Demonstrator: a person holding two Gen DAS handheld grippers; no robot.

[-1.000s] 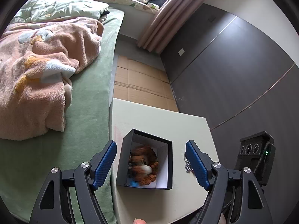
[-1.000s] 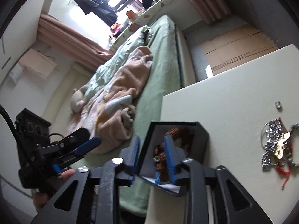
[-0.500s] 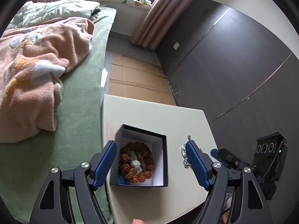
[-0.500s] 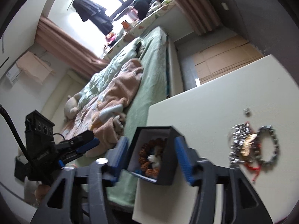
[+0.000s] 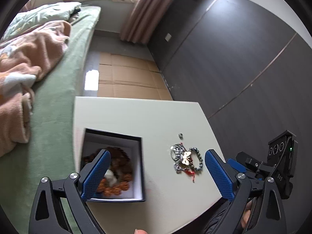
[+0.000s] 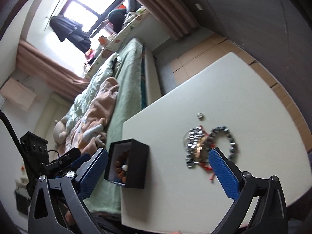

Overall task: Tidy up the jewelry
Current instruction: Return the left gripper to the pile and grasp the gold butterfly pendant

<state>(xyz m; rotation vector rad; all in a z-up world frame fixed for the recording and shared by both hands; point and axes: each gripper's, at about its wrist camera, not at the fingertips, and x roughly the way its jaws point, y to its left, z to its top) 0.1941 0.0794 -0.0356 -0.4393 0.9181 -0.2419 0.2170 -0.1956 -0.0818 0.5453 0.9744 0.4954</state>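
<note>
Left tongs (image 5: 156, 173) and right tongs (image 6: 158, 172), both released and empty, held above the pale tabletop (image 5: 136, 117). The black box (image 5: 114, 164), white-lined and holding a brown bead bracelet (image 5: 117, 175), lies partly behind the left tongs' left finger. The loose jewelry pile (image 5: 185, 160) lies between the left tongs' fingers, near the right one; a small ring (image 5: 180, 135) lies just beyond.

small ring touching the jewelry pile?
Apart. The right wrist view shows bare table between the ring and the pile; the left wrist view shows the same gap.
</note>
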